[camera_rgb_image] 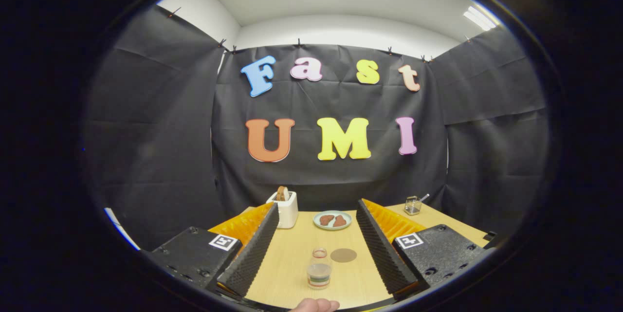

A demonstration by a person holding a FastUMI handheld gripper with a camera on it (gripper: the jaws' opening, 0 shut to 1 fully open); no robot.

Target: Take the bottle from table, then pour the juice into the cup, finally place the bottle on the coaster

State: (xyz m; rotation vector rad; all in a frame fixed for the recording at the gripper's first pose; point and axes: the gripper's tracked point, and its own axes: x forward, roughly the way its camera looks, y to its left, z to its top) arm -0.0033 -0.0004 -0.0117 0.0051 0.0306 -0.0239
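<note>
Two things stand close together on the table (292, 263), between my fingers (253, 248) and a little ahead of them: the bottle (319, 274) and the cup (320, 253). I think the nearer pot with the striped band is the bottle and the small clear one touching its far side is the cup, but they are small, so I am not sure. My fingers are spread wide and hold nothing. I keep them wide so the bottle can fit in when I reach for it.

Just to the right of the cup lies the coaster (343, 255), a flat brown circle. It sits near the cup, so the bottle can go there after the juice is poured.

Beyond the cup is a plate (332, 227) with two brown pieces on it. Left of the plate stands a white toaster (287, 211) with bread sticking out. Far right of the plate is a little wire basket (412, 205). A bit of a hand (315, 305) shows on the near side of the bottle.
</note>
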